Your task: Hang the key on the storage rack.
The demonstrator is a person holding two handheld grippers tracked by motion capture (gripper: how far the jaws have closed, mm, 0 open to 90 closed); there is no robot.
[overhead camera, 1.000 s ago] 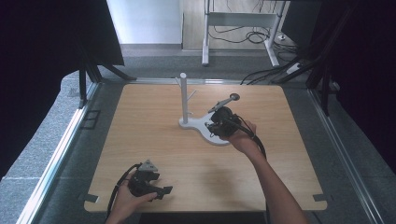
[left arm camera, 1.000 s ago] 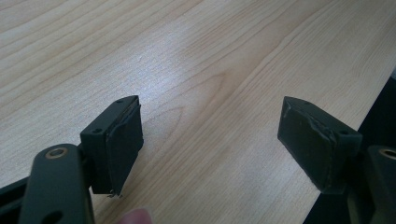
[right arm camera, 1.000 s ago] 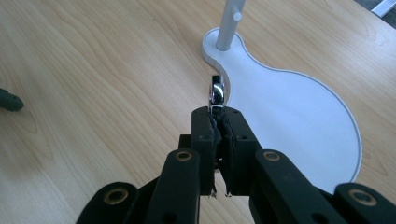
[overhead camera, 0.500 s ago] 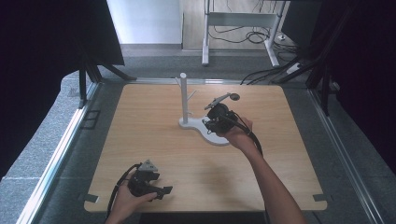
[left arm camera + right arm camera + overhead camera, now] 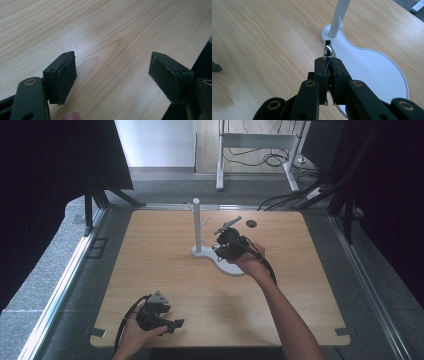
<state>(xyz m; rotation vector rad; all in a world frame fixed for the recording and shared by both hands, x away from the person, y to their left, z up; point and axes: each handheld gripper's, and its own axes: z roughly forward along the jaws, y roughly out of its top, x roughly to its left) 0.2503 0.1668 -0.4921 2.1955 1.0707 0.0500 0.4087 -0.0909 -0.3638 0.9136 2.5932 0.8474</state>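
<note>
A white stand with an upright pole (image 5: 196,222) and short pegs rises from a flat white base (image 5: 235,267) at the table's middle. My right gripper (image 5: 226,246) hovers over that base, just right of the pole. It is shut on a small shiny metal piece (image 5: 327,49) that sticks out past the jaw tips (image 5: 328,62) toward the pole (image 5: 338,18). The rounded base (image 5: 374,67) lies below and to the right. My left gripper (image 5: 172,323) rests low near the table's front edge. It (image 5: 112,72) is open, with bare wood between its pads.
The wooden table (image 5: 165,260) has a small dark round hole (image 5: 251,223) at the back right. Metal rails run along both sides, and the front edge (image 5: 200,52) lies close to the left gripper. Cables and a desk frame stand on the floor beyond.
My right gripper has drifted slightly left and away from the person, closer to the pole, still shut on the metal piece. The left gripper has stayed put.
</note>
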